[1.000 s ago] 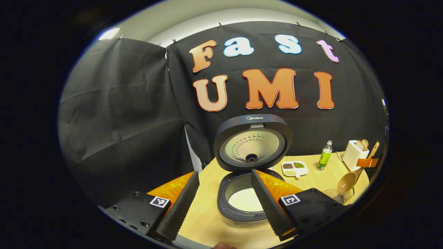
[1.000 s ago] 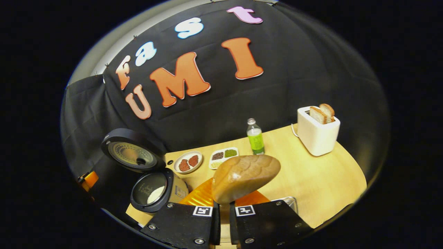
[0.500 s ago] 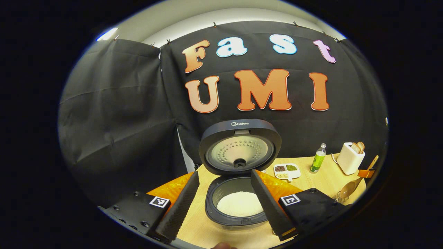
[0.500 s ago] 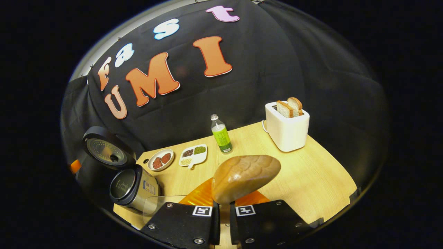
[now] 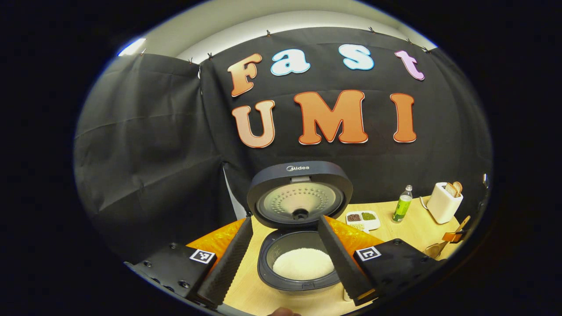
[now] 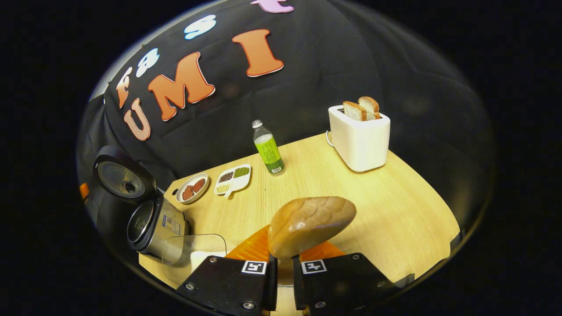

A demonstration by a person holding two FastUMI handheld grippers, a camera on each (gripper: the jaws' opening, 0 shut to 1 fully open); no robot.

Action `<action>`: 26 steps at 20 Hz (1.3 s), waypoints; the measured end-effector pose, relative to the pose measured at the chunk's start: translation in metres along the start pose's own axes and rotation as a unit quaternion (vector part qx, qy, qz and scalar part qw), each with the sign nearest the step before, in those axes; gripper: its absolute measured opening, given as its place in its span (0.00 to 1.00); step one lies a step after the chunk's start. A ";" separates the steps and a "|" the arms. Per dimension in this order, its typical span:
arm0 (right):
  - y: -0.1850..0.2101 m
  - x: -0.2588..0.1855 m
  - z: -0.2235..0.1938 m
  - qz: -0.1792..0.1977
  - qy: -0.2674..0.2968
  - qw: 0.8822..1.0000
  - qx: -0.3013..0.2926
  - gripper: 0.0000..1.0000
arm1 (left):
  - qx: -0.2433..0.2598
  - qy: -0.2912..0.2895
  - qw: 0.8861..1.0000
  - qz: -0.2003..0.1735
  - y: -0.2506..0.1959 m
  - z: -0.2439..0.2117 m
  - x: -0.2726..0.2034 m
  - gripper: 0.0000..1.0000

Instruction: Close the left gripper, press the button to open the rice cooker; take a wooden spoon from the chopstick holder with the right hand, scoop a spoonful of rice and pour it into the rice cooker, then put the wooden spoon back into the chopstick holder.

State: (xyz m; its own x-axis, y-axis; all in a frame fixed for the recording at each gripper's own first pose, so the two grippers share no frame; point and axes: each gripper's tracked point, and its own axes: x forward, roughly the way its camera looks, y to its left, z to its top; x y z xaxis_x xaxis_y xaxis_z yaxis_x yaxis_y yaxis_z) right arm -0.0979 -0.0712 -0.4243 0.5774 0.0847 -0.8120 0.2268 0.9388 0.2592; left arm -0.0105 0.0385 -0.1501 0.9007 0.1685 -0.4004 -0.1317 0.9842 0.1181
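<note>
Left gripper view
Change: rice cooker [image 5: 300, 228] lower and more centred than a second ago; far wooden spoon [image 5: 440, 246] slid to the lower right rim, away from the cooker.
Meaning: pour judged done, spoon heading back toward the chopstick holder.
Left gripper [image 5: 287, 256]: fingers spread wide, nothing between them, hanging just in front of the cooker.
Cooker look: dark lid [image 5: 300, 193] standing upright, perforated inner plate facing forward; bowl open, white rice [image 5: 303, 264] heaped in the bottom.
Also on table [image 5: 408, 228]: green bottle [image 5: 402, 205], white toaster [image 5: 444, 202], divided snack dish [image 5: 362, 218].

Right gripper view
Change: cooker [image 6: 149, 221] pushed further to the left edge and smaller; toaster [image 6: 360, 136] and bottle [image 6: 268, 149] shifted up and left; view swung off the cooker.
Right gripper [image 6: 283, 267]: clamped on the spoon's handle, jaws nearly together.
Spoon look: rounded wooden bowl [image 6: 311, 224] turned back-side up, grain visible, no rice seen on it.
Nearby: clear container [image 6: 193, 254] just beside the cooker, holding something white; round plate [image 6: 192, 188] further back.
Chopstick holder: cannot tell where it stands.
</note>
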 end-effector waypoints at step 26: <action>-0.044 -0.105 0.103 -0.040 -0.169 0.982 -0.069 0.82 | -0.038 0.030 0.998 -0.047 -0.010 0.086 0.140 0.94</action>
State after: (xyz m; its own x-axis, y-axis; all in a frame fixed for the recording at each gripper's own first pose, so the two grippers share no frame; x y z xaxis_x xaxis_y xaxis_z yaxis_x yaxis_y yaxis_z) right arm -0.0884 -0.1561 -0.2967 0.7950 -0.0847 -0.6006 0.1862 0.9765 0.1089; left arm 0.1528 0.0472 -0.1290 0.8841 0.0764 -0.4609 -0.0808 0.9967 0.0101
